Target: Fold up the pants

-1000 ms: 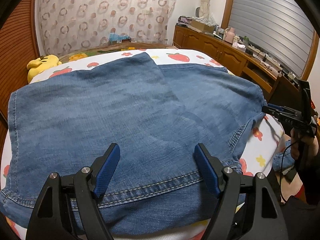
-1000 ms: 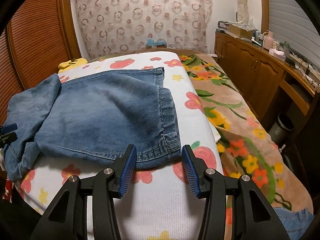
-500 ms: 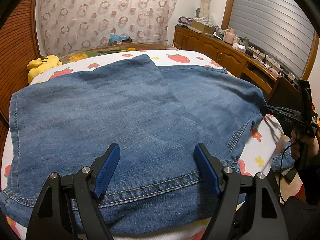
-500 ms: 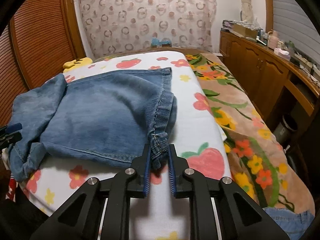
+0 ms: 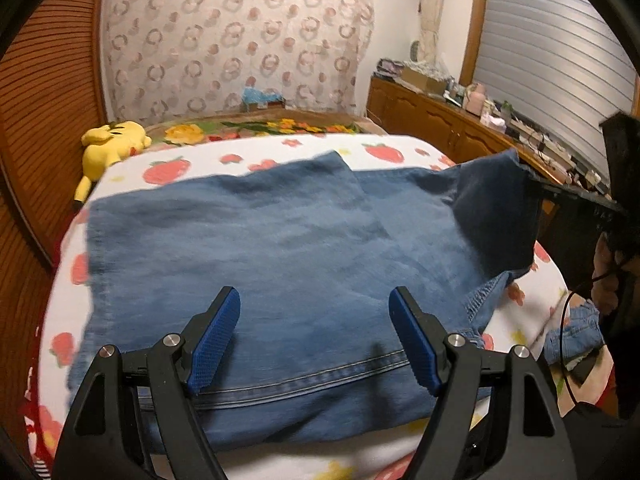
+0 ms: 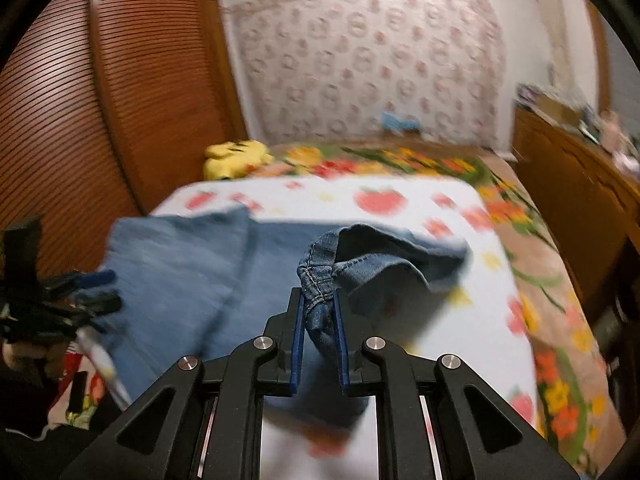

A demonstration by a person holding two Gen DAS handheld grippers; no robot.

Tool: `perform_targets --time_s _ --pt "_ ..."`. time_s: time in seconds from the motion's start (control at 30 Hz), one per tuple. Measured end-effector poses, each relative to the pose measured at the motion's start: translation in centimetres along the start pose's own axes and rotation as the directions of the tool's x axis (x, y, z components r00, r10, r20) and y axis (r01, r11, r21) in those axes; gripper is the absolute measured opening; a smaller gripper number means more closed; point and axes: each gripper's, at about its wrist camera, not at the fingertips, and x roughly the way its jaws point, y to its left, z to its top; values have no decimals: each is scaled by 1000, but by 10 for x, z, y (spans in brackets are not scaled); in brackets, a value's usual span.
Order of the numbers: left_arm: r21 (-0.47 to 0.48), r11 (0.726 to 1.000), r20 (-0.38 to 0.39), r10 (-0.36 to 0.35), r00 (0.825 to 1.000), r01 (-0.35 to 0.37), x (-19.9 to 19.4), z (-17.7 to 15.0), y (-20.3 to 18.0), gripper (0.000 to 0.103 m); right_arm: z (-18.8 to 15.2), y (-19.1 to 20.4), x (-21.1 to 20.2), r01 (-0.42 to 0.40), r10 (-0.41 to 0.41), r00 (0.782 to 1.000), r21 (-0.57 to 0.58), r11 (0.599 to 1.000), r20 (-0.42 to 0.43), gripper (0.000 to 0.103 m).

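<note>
Strawberry-print bedding (image 5: 384, 152) is lying under the jeans (image 5: 256, 264). My right gripper (image 6: 318, 312) is clamping their hem corner; my left gripper (image 5: 316, 344) is hanging wide open above the jeans.

Blue denim pants (image 5: 280, 264), corner lifted

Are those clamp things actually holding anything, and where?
The right tool pinches the jeans by a hemmed corner, lifted off the bed. The left tool is open, holding nothing.
</note>
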Motion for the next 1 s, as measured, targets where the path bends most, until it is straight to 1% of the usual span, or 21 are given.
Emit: perform_targets --time_s 0.17,0.3,0.4,0.47,0.5,0.53,0.6,0.67,0.7,0.77,0.87,1.0 --pt "-21 999 37 28 999 -27 -21 2 15 78 34 49 6 -90 95 995 -119 989 40 14" --pt "-36 998 62 49 997 -47 -35 3 29 78 52 83 9 -187 198 979 -185 965 46 14" --pt "-49 997 72 63 995 -60 -43 3 37 78 53 102 23 -215 225 974 -243 946 12 14" --pt "-55 996 75 70 995 -66 -45 3 41 78 49 104 34 -251 251 967 -243 937 -34 14" --pt "-57 996 75 72 995 -68 -45 3 42 78 48 104 42 -261 255 965 -246 934 -56 15" --pt "-59 996 75 73 994 -69 -45 4 43 78 46 104 48 -258 247 966 -251 933 -74 22" --pt "-62 996 74 72 995 -68 -44 4 45 78 45 99 55 -258 244 966 -250 933 -84 27" --pt "-62 996 70 68 995 -64 -42 4 45 78 46 92 58 -246 232 969 -240 939 -83 27" --pt "-62 996 67 65 996 -61 -41 3 44 78 56 93 60 -236 224 971 -235 943 -80 28" --pt "-59 997 60 59 996 -55 -38 2 42 78 59 87 60 -232 220 973 -221 947 -75 35" --pt "-53 998 50 48 998 -45 -33 1 38 78 62 85 62 -212 203 977 -210 955 -64 41" --pt "-44 998 33 36 999 -35 -27 -1 32 78 43 90 58 -170 160 985 -216 962 -61 45"
